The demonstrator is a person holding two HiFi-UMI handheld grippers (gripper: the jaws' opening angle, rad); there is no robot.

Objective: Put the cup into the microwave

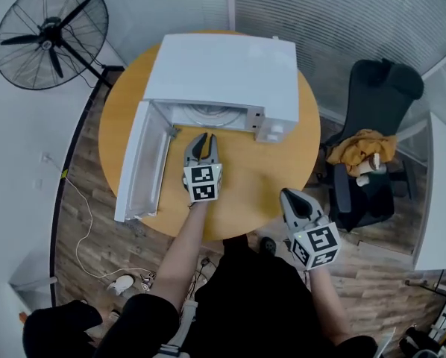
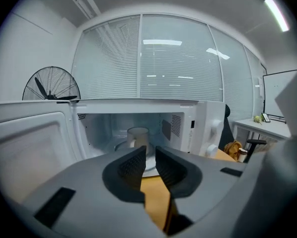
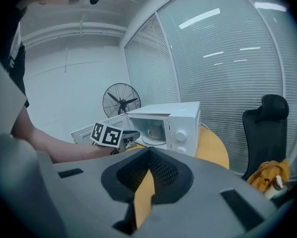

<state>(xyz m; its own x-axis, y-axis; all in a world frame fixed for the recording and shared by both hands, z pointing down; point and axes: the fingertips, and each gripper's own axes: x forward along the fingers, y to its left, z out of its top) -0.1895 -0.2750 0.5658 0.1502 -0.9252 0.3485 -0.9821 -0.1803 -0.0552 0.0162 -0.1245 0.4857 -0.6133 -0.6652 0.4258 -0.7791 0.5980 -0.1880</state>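
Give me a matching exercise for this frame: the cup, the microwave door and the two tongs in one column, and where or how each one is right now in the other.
Things:
1. cup
2. microwave door
3. left tongs
4. right tongs

Places or states:
A. shut on nothing, at the near edge of the table
B. swung wide open
C. standing inside the microwave
D. slightly apart, empty, in front of the oven opening

Pairs: 1-C, 2-B, 3-D, 4-A
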